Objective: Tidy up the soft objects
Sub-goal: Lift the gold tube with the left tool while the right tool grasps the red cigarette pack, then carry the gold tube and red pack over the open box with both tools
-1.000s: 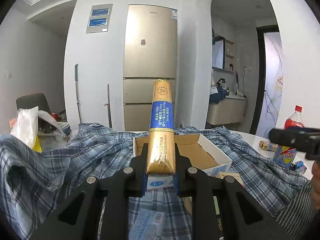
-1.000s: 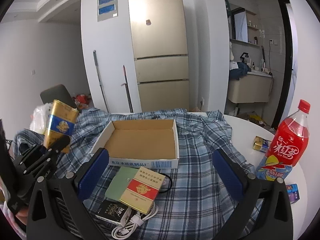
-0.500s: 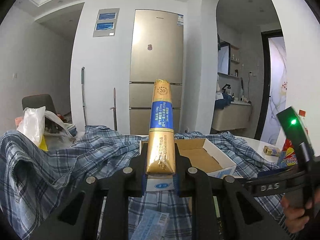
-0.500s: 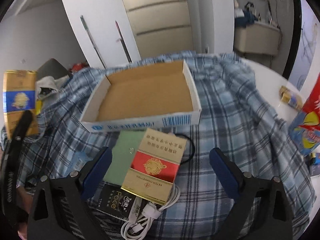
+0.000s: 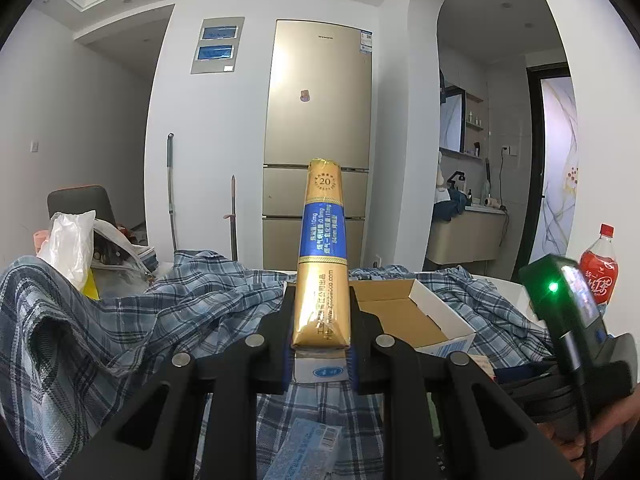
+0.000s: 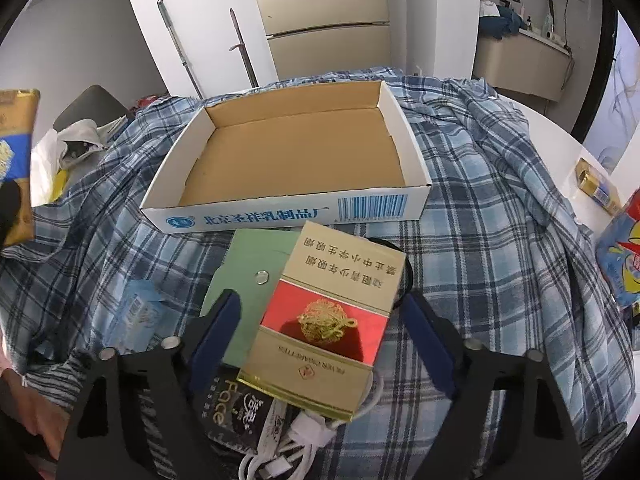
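Left gripper clamps upright gold-blue carton. Right gripper closing, pads astride red-gold carton, not touching. Empty box beyond; cable, green card underneath.

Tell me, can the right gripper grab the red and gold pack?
Probably yes. The right gripper is closing with the red and gold pack between its fingers, and nothing lies on top of the pack.

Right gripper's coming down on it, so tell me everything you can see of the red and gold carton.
The red and gold carton is a flat rectangular pack, glossy, with a cream top panel of printed characters, a red band bearing a gold emblem, and gold edging. It lies flat atop a green card, a black packet and a white cable. The right gripper straddles it, jaws closing, pads not touching.
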`<state>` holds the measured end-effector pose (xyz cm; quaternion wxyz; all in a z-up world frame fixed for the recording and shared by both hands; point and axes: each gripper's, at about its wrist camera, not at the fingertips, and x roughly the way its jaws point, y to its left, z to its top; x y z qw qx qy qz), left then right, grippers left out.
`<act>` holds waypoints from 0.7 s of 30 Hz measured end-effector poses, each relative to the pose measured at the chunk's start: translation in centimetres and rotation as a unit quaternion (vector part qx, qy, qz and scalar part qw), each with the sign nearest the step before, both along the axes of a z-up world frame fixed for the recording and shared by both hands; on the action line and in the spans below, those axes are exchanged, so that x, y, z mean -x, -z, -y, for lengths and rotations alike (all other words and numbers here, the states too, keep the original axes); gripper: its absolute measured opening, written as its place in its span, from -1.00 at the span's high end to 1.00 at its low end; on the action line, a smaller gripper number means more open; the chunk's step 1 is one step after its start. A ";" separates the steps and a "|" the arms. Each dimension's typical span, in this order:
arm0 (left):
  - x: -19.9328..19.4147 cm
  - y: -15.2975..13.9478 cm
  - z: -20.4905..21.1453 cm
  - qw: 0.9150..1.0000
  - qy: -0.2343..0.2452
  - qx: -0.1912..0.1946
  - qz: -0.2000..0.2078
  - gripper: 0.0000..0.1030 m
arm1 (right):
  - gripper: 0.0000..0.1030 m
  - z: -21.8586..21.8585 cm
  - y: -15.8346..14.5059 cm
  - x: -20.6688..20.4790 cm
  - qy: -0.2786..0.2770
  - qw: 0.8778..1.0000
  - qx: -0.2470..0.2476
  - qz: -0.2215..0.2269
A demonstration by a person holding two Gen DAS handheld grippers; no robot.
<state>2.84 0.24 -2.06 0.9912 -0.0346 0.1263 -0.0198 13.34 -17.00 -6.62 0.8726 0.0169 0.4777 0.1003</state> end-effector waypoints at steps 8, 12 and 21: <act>0.4 -0.1 -0.4 1.000 -0.002 0.012 0.006 0.59 | -0.13 -1.0 -0.8 1.0 -0.060 0.997 0.021 0.034; 0.7 -0.1 -0.1 1.000 0.000 0.006 0.012 0.59 | -0.13 -1.4 -1.4 1.3 -0.079 0.995 0.026 0.059; 0.7 -0.1 -0.5 1.000 -0.015 0.013 0.002 0.59 | -0.13 -0.3 -3.5 2.9 -0.081 0.985 -0.005 0.151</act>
